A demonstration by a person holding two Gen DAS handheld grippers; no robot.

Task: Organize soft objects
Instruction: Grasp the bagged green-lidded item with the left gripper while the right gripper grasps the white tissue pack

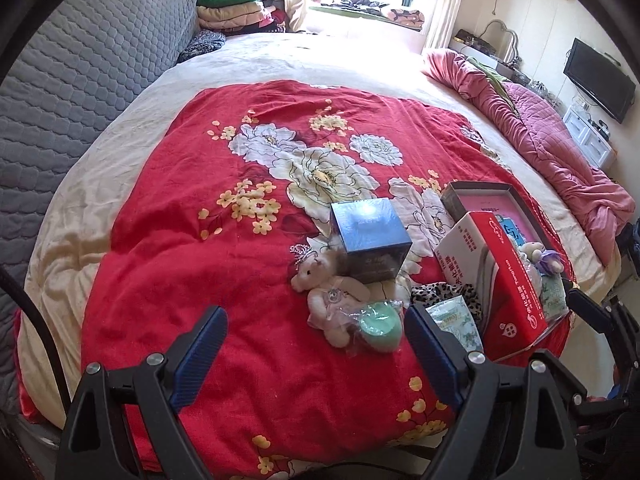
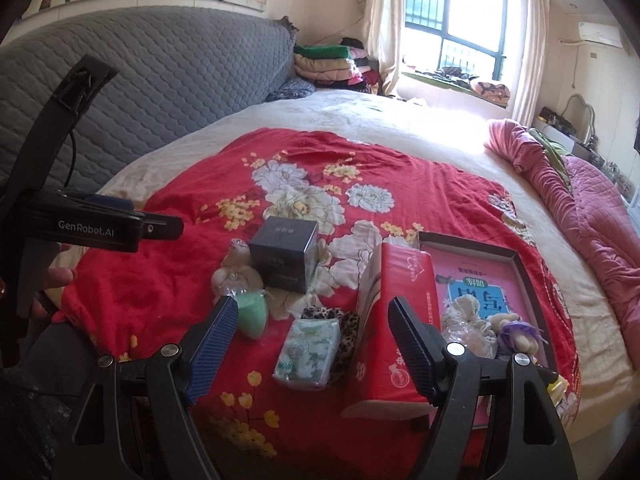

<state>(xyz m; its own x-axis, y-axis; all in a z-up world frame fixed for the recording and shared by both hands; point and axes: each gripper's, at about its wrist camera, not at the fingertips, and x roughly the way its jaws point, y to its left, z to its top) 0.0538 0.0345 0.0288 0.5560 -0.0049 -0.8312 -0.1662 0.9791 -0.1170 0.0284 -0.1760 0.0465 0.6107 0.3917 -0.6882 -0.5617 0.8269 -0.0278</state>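
A pale plush bear (image 1: 329, 284) (image 2: 232, 276) lies on the red floral quilt (image 1: 224, 240) (image 2: 168, 304), beside a green sponge in clear wrap (image 1: 380, 326) (image 2: 252, 312). A tissue pack (image 1: 456, 322) (image 2: 310, 354) lies on a leopard-print cloth (image 1: 448, 294) (image 2: 344, 332). A small plush toy (image 1: 540, 256) (image 2: 516, 330) lies in the dark tray (image 1: 472, 190) (image 2: 516, 258). My left gripper (image 1: 316, 356) is open just in front of the bear and sponge. My right gripper (image 2: 310, 344) is open above the tissue pack.
A dark blue box (image 1: 370, 236) (image 2: 286, 252) stands behind the bear. A red carton (image 1: 508, 280) (image 2: 400, 312) lies beside the tray. A pink duvet (image 1: 560, 152) (image 2: 580, 200) lies bunched at right. A grey padded headboard (image 1: 80, 80) (image 2: 160, 80) stands at left.
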